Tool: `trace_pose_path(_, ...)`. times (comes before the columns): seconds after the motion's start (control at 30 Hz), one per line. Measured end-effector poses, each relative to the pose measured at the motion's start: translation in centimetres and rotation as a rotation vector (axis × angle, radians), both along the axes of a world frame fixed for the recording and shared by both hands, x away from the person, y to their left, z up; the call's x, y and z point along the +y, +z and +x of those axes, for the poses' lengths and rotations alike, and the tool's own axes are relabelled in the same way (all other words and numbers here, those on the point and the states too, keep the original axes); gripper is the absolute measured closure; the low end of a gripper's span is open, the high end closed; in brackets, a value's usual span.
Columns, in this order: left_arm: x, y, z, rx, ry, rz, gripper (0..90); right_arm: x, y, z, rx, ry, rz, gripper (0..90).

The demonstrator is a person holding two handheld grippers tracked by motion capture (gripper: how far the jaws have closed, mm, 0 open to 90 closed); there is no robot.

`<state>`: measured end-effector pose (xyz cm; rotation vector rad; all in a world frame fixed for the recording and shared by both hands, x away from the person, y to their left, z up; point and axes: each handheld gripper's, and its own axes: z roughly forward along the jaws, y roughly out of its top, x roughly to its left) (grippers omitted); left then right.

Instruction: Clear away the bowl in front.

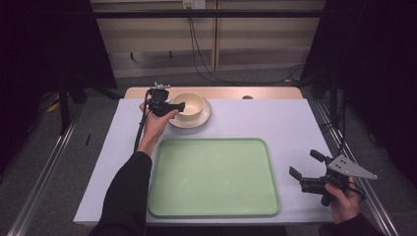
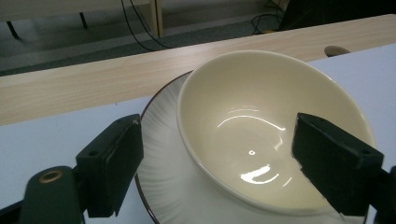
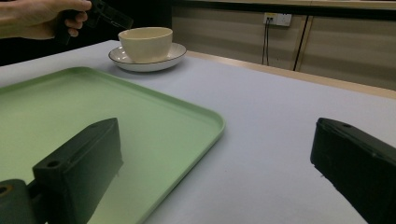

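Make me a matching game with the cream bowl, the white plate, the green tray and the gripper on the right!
Things:
1. round cream ceramic bowl
2. white plate with a dark rim
3. flat pale green tray
4. right gripper

Places or states:
A. empty, in the middle of the table
B. under the bowl
C. open, beside the tray's right edge
D. one wall between the left gripper's jaws

Pairs: 1-D, 2-B, 3-A, 4-C
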<state>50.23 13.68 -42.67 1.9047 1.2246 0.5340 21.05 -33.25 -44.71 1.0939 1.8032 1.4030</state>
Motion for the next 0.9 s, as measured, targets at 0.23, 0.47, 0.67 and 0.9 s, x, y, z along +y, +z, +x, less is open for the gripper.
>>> trace_pose_path(0.23,-1.0,-1.0,1.6,0.087,-0.013,0.059,21.7,0.0,0.0,0.0,-0.004,0.005,0.007,1.5)
trace_pose_path(0.47,-1.7,-2.3,2.5,0.135,-0.001,0.041,28.5,0.0,0.0,0.1,-0.011,0.004,0.002,1.5)
trace_pose_path(0.67,-1.5,-2.9,3.1,0.208,0.027,0.045,31.7,-0.1,0.0,0.0,-0.013,0.007,0.01,1.5)
trace_pose_path(0.9,-1.7,-2.7,3.1,0.233,0.017,0.061,50.8,-0.1,0.0,0.1,-0.013,0.007,0.006,1.5)
